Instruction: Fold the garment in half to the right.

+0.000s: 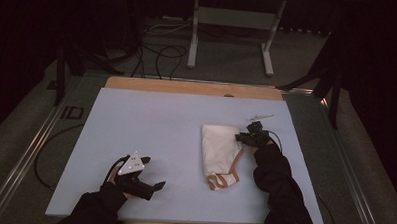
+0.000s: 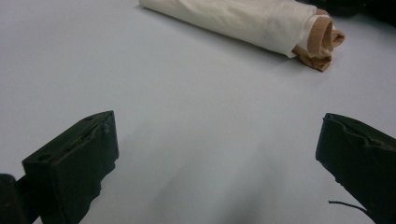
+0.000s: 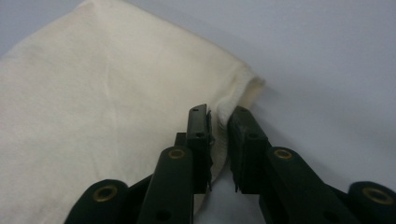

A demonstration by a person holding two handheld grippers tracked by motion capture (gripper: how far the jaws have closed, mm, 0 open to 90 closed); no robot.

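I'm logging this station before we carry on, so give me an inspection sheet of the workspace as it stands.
Surface: pale blue mat on a wooden tabletop, flat.
Job's things: folded cream cloth, tan-trimmed end toward the person.
Clutter: small pale object beyond the cloth, too small to identify.
Grippers: right claw pinching the cloth's edge; left claw open, resting on the mat, apart from the cloth.
Cables: black cable on the floor behind the table.
Surroundings: dark room, grey metal stand behind.
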